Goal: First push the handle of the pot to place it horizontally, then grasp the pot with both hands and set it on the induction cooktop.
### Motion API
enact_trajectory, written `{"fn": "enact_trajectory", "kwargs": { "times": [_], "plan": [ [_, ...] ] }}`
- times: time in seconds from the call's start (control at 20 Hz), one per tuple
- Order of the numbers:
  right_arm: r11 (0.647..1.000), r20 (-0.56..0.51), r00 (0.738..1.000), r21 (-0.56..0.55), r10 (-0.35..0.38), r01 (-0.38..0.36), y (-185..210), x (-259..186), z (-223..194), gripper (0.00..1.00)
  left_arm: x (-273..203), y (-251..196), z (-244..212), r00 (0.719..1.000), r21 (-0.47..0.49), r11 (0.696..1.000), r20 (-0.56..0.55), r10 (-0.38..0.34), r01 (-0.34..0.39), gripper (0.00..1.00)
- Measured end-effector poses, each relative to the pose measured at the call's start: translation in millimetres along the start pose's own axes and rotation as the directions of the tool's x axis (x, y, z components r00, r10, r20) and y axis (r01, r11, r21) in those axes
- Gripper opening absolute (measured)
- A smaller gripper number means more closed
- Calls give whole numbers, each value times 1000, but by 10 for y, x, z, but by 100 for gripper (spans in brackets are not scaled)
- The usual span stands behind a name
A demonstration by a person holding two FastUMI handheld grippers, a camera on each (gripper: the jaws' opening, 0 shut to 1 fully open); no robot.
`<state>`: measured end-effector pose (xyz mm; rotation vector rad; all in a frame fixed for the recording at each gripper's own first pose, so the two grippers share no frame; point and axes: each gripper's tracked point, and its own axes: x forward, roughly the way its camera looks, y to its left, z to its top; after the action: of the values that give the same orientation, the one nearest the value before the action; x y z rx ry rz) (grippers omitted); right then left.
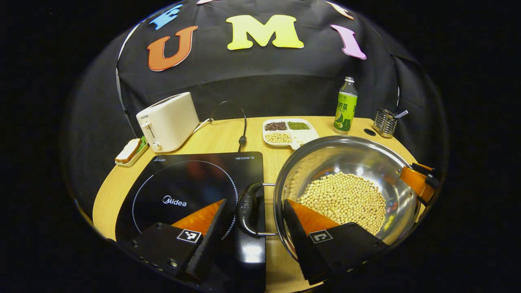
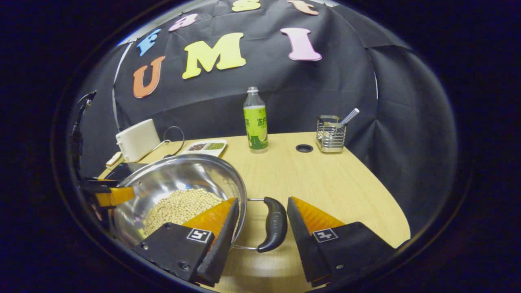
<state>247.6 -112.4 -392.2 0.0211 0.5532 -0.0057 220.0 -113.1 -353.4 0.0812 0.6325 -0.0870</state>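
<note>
A steel pot [image 1: 366, 162] holding soybeans [image 1: 346, 199] stands on the wooden table, right beside the black induction cooktop [image 1: 183, 191]. Its left handle [image 1: 247, 209] reaches over the cooktop's right edge and lies between the fingers of my left gripper [image 1: 254, 201], which is open, with gaps on both sides. In the right gripper view the pot [image 2: 179, 175] is at the left, and its right handle [image 2: 274, 224] lies between the fingers of my right gripper [image 2: 262, 199], also open around it. Each view also shows the other gripper at the pot's far rim.
At the back of the table stand a white toaster [image 1: 169, 121] with its cable, bread on a small dish [image 1: 129, 151], a divided tray of beans [image 1: 289, 132], a green bottle [image 1: 346, 106] and a wire utensil holder [image 1: 384, 122]. The table's right side [image 2: 338, 183] is bare wood.
</note>
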Motion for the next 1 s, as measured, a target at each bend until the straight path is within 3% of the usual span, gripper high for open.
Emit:
{"fn": "enact_trajectory", "kwargs": {
  "times": [0.1,0.2,0.25,0.3,0.35,0.6,0.75,1.0],
  "plan": [
    [1000,-9,1000,-19,-7,7,25,10,-17,70,5,-23,-7,1000,-1,1000,1,-12,12,72],
    [999,-23,999,-26,-27,27,6,12,-22,70,-5,-29,0,1000,-2,1000,-2,-7,7,64],
    [999,-38,998,-29,-41,40,3,5,-37,69,-2,-31,12,1000,-7,1000,-1,-11,11,64],
    [998,-47,997,-31,-53,52,-6,0,-50,68,-10,-25,-15,1000,-16,1000,-11,-10,10,72],
    [998,-57,996,-32,-63,61,-3,-12,-59,68,-22,-30,-13,1000,-20,1000,-9,-14,14,61],
    [992,-155,981,-48,-120,114,-36,-190,-163,70,-114,-67,-62,999,-30,1000,-37,-11,10,60],
    [994,-170,979,-15,-113,112,-31,-272,-194,66,-225,-82,-84,1000,-54,999,-23,2,-3,60],
    [994,-185,976,-12,-111,111,-106,-471,-221,63,-433,-166,-120,998,-102,994,-25,-51,49,57]
  ]
}}
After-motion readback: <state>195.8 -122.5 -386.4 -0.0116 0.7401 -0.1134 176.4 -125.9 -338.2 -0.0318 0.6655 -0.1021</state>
